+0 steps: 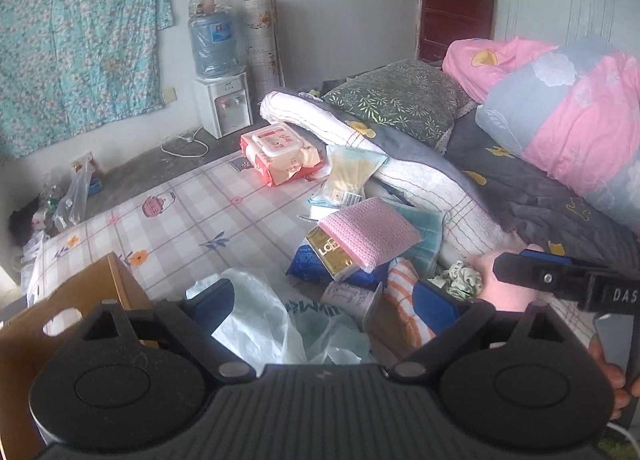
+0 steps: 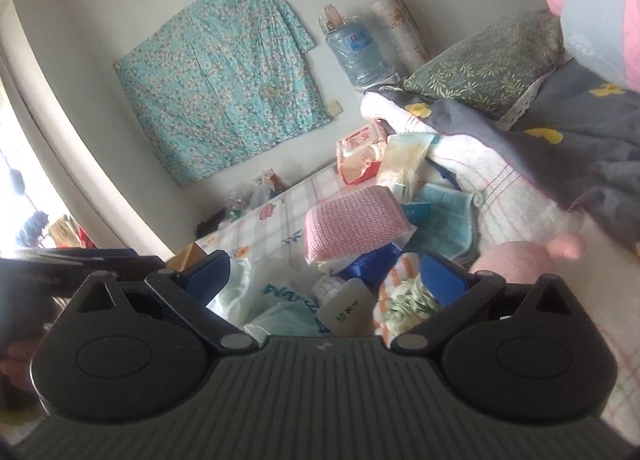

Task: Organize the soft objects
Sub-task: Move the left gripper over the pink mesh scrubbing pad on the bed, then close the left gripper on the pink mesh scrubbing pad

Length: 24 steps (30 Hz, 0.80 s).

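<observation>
Tools are hovering wide open and empty, left tool [image 1: 322, 296] and right tool [image 2: 326, 280], over soft objects heaped on the bed [image 1: 192, 215], pink sponge [image 1: 370, 230] topmost, cardboard box [image 1: 90, 292] apparently waiting alongside to be receiving them.

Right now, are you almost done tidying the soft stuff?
Not nearly. Nothing looks put away yet: what shows of the box holds nothing I can see. Both grippers, left and right, are open and hold nothing, hovering over the pile. Left to sort: the pink sponge, striped cloth, blue cloth, pink plush and plastic bag.
</observation>
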Motion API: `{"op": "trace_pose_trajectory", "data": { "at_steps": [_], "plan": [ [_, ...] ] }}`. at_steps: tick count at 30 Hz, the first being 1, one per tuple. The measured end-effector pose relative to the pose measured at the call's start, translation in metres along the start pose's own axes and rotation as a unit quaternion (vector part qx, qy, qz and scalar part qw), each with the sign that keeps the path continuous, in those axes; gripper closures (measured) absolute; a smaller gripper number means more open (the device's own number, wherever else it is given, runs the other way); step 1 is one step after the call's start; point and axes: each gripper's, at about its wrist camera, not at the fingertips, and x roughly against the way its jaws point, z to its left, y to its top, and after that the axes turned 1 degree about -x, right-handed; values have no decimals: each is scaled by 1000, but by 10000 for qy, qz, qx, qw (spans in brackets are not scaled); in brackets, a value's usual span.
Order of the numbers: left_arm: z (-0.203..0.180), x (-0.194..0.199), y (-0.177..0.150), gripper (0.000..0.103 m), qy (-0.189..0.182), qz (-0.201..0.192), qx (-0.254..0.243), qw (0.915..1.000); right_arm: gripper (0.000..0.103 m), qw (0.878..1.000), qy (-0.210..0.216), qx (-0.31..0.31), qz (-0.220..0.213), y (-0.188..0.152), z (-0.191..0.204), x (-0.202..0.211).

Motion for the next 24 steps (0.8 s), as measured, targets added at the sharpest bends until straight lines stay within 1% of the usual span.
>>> {"op": "trace_pose_trajectory", "data": {
  "at_steps": [3, 5, 8, 9, 12, 14, 16, 20, 24],
  "plan": [
    [5, -21, 13, 6, -19, -1, -376, 9993, 1, 9989, 88, -448, 146, 15, -9, -25],
    [6, -36, 20, 6, -120, 71, -724, 9973, 2, 9967, 110, -757, 261, 24, -17, -42],
    [4, -58, 28, 6, -170, 148, -1259, 9918, 9, 9902, 126, -1285, 530, 31, -30, -66],
    [2, -67, 31, 6, -256, 194, -1423, 9893, 10, 9880, 136, -1415, 601, 31, -32, -73],
    [-2, -90, 37, 6, -696, 372, -1809, 9803, 16, 9833, 1, -1649, 773, 31, -41, -94],
    [-6, -106, 40, 6, -1052, 536, -2035, 9719, 20, 9811, -98, -1746, 832, 30, -45, -105],
    [-10, -120, 43, 6, -1257, 628, -2172, 9660, 25, 9795, -203, -1805, 869, 29, -50, -115],
    [-15, -153, 51, 6, -1563, 850, -2337, 9559, 27, 9772, -334, -1886, 917, 30, -57, -132],
    [-16, -182, 61, 6, -1751, 1097, -2335, 9502, 27, 9743, -401, -1962, 1027, 32, -65, -151]
  ]
}}
